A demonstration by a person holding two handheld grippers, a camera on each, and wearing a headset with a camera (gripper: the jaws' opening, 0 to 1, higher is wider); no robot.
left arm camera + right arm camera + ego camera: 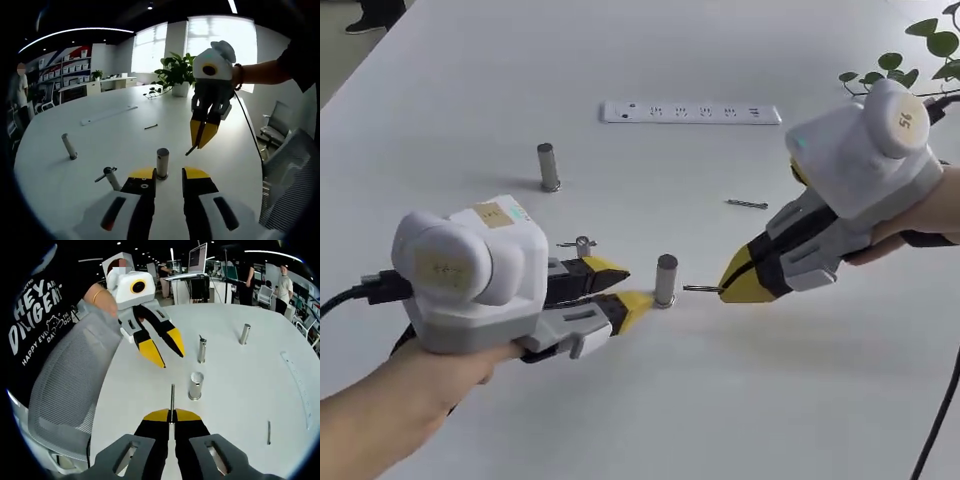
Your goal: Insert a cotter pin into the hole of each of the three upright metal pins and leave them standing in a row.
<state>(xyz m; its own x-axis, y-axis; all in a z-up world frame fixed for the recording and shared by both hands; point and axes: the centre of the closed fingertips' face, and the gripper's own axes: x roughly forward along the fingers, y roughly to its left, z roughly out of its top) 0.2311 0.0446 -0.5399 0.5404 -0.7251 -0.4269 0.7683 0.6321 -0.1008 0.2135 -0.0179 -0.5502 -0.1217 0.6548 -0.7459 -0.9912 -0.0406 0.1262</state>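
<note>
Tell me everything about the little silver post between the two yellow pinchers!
The silver post is a short, shiny metal cylinder, standing upright on the white table. Nothing is through it yet. The open left gripper reaches to its base; I cannot tell if it touches. The right gripper holds a thin cotter pin pointing at its side, not quite reaching.

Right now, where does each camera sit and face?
Head view: on the headset, facing down at the table; shows left hand-held gripper, right hand-held gripper, a forearm.
Left gripper view: on the left one, facing along its open jaws at the middle pin.
Right gripper view: on the right one, facing that pin from the other side, jaws shut on a cotter pin.
Shared: both gripper views show that pin.
</note>
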